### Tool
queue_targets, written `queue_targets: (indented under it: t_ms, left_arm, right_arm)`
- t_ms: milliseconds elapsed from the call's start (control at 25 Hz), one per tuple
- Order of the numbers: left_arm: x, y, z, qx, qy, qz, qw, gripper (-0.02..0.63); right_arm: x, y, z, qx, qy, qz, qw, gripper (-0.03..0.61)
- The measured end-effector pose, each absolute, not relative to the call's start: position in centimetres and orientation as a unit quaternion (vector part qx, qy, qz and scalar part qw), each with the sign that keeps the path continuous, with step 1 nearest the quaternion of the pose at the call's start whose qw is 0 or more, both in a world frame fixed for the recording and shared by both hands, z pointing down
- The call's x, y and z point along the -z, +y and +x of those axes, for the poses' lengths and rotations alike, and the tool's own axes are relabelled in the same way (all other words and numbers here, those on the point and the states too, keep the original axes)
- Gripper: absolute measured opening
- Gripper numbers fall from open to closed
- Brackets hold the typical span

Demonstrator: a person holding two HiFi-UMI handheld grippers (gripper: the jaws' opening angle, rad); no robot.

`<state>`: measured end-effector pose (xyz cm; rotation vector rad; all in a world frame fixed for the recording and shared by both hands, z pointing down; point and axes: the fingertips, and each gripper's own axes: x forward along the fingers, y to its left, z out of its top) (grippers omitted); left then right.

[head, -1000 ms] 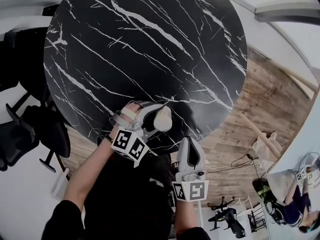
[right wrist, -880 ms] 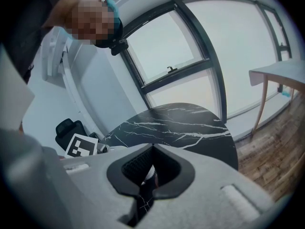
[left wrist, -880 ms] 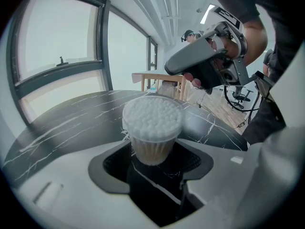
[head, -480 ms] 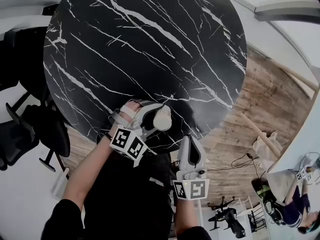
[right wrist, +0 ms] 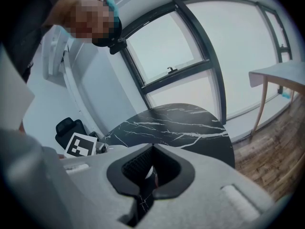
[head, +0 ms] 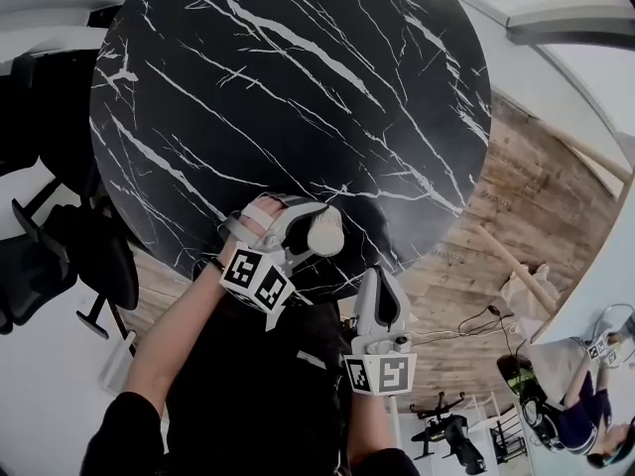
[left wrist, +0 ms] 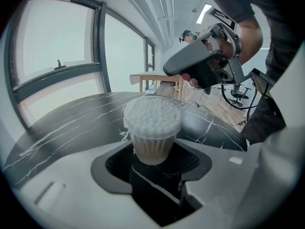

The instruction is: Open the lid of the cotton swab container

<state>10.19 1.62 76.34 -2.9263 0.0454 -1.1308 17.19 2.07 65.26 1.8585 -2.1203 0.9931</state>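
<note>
two hand-held grippers hang over the near edge of the round black marble table (head: 298,87). the left hand-held gripper (head: 310,224) points down at a slant, with the cotton swab container (left wrist: 152,128) between its jaws. these jaws have just been closing, and their dark pads now press on the cup's lower sides, gripping it. the container stands upright, white swab tips packed under its clear lid (left wrist: 153,114), which is on. the right hand-held gripper (head: 379,288) sits near it, closer to the person and apart from the container, its jaws pressed together with nothing between them. whether the cup's base touches the table cannot be told.
</note>
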Motion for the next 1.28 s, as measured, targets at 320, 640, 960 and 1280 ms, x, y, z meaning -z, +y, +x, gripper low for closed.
queue_targets:
  t_ms: [320, 640, 960, 1280]
  left_arm:
    - [-76.2, 1.6, 10.2, 0.359, 0.013, -0.933, -0.012, 0.255]
    - [-76.0, 2.0, 10.0, 0.358, -0.013, -0.933, -0.028, 0.255]
    - [-74.0, 2.8, 9.6, 0.359, -0.03, -0.933, -0.027, 0.255]
    - [-69.6, 3.2, 9.2, 0.344, -0.047, -0.938, -0.024, 0.255]
  right_arm:
    - [-65.0, 2.5, 17.1, -0.325, -0.71, 0.619, 0.076, -0.003]
    - [-64.4, 3.0, 17.1, -0.318, -0.713, 0.62, 0.075, -0.003]
    - [-63.1, 3.1, 16.5, -0.306, -0.72, 0.618, 0.073, -0.003]
    - [-60.0, 2.9, 15.7, -0.285, -0.729, 0.619, 0.064, -0.003]
